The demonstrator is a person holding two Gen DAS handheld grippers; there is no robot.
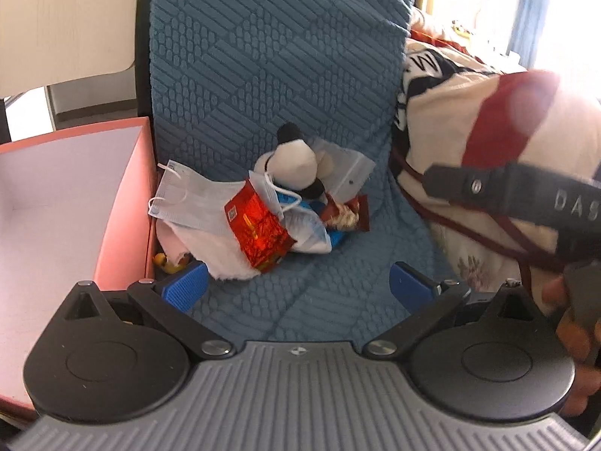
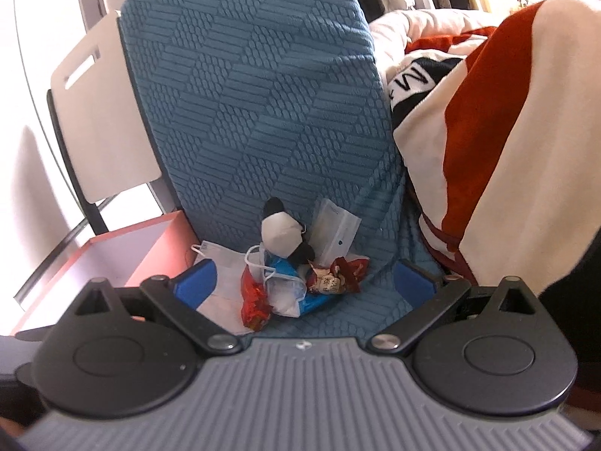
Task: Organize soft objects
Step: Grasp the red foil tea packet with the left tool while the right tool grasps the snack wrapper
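A heap of small items lies on a blue textured seat cover (image 1: 263, 75). In it are a black-and-white plush panda (image 1: 296, 161), a grey face mask (image 1: 188, 199), a shiny red snack packet (image 1: 259, 229), a white cloth (image 1: 210, 251) and a brown snack wrapper (image 1: 345, 214). My left gripper (image 1: 298, 285) is open just short of the heap, nothing between its blue pads (image 1: 186, 289). The right wrist view shows the same panda (image 2: 281, 233), red packet (image 2: 255, 300) and wrapper (image 2: 334, 278). My right gripper (image 2: 306, 282) is open, its fingers either side of the heap.
An open pink box (image 1: 124, 206) with a pale inside stands left of the heap, also in the right wrist view as the box (image 2: 150, 244). A cream, red and black blanket (image 1: 469, 131) is piled at the right. A white chair back (image 2: 97, 112) stands behind left.
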